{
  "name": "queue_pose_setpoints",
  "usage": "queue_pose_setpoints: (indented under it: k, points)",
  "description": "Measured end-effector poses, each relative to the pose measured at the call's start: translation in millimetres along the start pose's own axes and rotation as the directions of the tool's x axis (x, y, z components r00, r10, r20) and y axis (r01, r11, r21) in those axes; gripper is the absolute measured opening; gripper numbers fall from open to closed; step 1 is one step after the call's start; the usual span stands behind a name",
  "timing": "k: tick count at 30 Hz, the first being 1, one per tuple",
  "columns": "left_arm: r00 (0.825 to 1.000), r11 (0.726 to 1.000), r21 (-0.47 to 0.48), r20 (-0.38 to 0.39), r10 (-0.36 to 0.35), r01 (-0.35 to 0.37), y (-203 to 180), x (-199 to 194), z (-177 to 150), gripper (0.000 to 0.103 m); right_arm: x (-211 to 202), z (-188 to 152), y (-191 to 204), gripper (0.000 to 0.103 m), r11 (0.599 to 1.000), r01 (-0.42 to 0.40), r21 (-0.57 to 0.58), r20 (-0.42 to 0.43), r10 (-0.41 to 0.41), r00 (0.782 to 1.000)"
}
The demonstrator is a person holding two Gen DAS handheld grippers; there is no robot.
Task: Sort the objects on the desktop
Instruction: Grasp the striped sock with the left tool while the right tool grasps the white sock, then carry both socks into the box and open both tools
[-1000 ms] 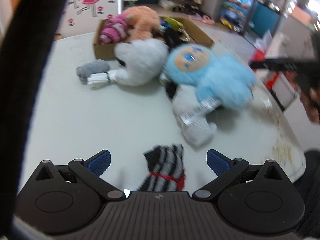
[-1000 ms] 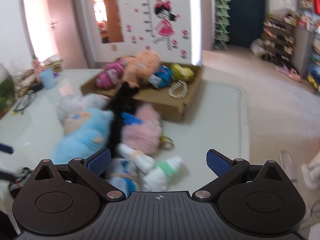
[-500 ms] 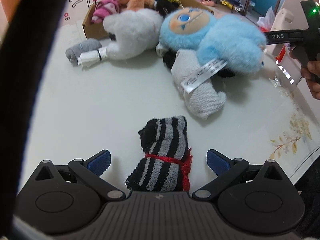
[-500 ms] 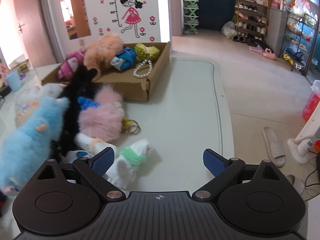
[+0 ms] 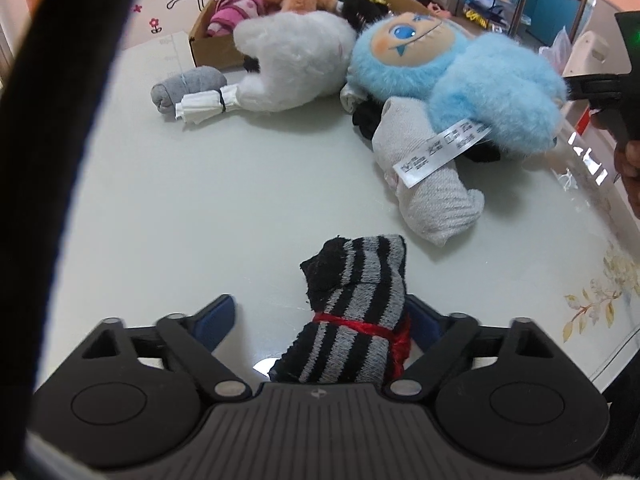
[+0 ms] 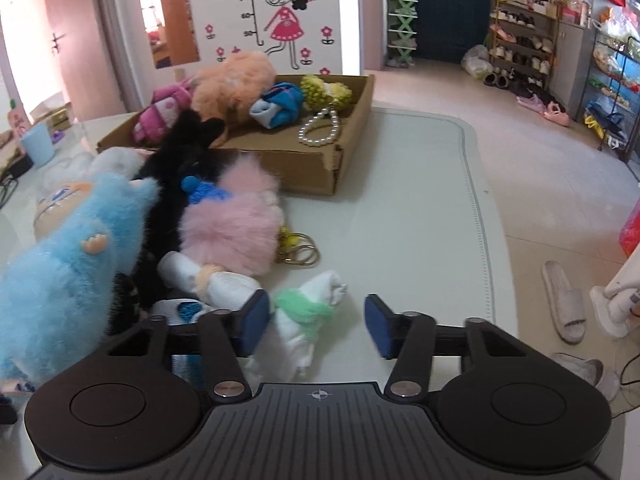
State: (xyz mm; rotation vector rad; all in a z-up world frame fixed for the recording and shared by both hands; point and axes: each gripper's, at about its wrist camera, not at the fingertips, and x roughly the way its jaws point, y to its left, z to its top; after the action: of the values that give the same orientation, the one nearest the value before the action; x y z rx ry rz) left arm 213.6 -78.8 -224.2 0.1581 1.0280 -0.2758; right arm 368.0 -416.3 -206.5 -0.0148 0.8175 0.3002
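A black-and-grey striped sock bundle [image 5: 356,312], tied with red thread, lies on the pale table between the fingers of my left gripper [image 5: 320,322]. Its jaws are closing: the right pad is at the bundle, and a gap remains at the left pad. In the right wrist view a white sock roll with a green band [image 6: 308,312] lies between the fingers of my right gripper [image 6: 316,324]. These jaws are closing too, with the left pad against the roll and the right pad clear of it. A cardboard box [image 6: 320,168] of toys stands behind.
A blue plush [image 5: 480,80], a white plush [image 5: 292,64], a grey sock roll [image 5: 188,88] and a pale sock [image 5: 432,200] lie beyond the striped bundle. A pink fluffy toy [image 6: 232,232], a black plush [image 6: 172,184] and key rings [image 6: 298,254] crowd the right gripper's left. The table edge [image 6: 472,200] runs along the right.
Both grippers have come down toward the table and their jaws have narrowed. The striped bundle and the green-banded roll now sit between the fingers.
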Motion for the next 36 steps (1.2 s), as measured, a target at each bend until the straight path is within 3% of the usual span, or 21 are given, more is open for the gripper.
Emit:
queue_pose_setpoints:
  k: [2, 3, 13, 21, 25, 31, 36]
  points:
    - [1.000, 1.000, 0.006, 0.007, -0.003, 0.003, -1, -4, 1, 0.048, -2, 0, -4, 0.044, 0.999, -0.031, 0.026, 0.003, 0.031, 1.000]
    - [1.000, 1.000, 0.010, 0.006, -0.005, 0.005, -2, -6, 1, 0.042, -3, 0, -6, 0.043, 0.998, -0.045, 0.042, 0.006, 0.045, 0.999]
    - [1.000, 1.000, 0.008, 0.016, 0.010, -0.010, -9, -9, 0, 0.042, -10, -4, -30, 0.039, 0.973, -0.140, 0.181, 0.008, 0.141, 0.990]
    - [1.000, 1.000, -0.023, 0.028, 0.002, -0.001, -4, -38, -9, 0.042, -41, -1, -41, 0.039, 0.973, -0.154, 0.173, 0.049, 0.147, 0.988]
    - [0.999, 1.000, 0.006, 0.033, 0.003, -0.004, -6, -56, -4, 0.042, -60, 7, -44, 0.039, 0.976, -0.155, 0.153, 0.064, 0.147, 0.987]
    - [0.998, 1.000, 0.000, 0.067, -0.008, 0.008, -1, -83, 27, 0.042, -84, 35, -41, 0.039, 0.977, -0.178, 0.120, 0.106, 0.166, 0.980]
    - [0.991, 1.000, -0.012, 0.133, 0.016, -0.015, 11, -104, 76, 0.042, -93, 74, -32, 0.039, 0.981, -0.175, 0.078, 0.146, 0.162, 0.976]
